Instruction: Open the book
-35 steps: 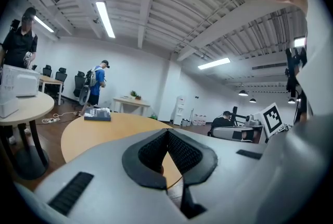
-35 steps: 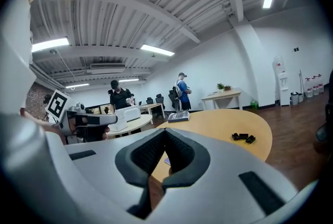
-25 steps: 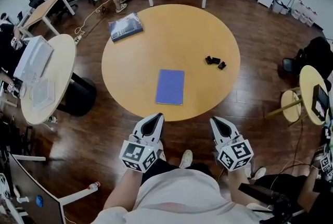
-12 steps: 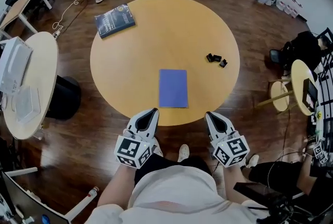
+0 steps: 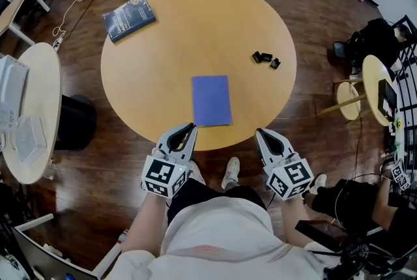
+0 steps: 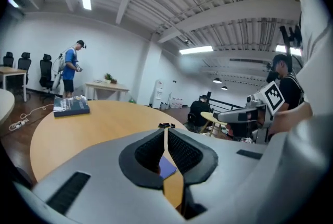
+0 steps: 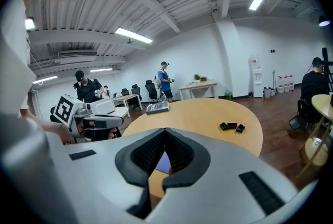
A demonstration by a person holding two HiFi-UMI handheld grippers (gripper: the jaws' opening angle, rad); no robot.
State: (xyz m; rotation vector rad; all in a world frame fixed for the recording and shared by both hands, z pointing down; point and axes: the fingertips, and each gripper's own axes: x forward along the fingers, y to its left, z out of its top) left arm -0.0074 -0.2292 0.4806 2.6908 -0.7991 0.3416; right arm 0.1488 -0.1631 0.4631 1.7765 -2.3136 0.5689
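A thin purple book point(image 5: 212, 100) lies closed and flat on the round wooden table point(image 5: 163, 57), near its front edge. My left gripper point(image 5: 191, 127) is shut and empty, its tips at the table's rim just left of the book's near edge. My right gripper point(image 5: 258, 133) is shut and empty too, at the rim to the right of the book. Through the left jaws a sliver of the purple book point(image 6: 167, 168) shows; the same book point(image 7: 163, 163) shows through the right jaws. Neither gripper touches it.
A thick dark blue book point(image 5: 128, 17) lies at the table's far left. Small black blocks point(image 5: 266, 59) sit at its right. Another round table point(image 5: 29, 135) with white boxes stands left, a small round table point(image 5: 384, 98) right. People stand and sit around the room.
Both grippers have come forward to the table's front rim, either side of the purple book. The view has shifted too; the book lies as before.
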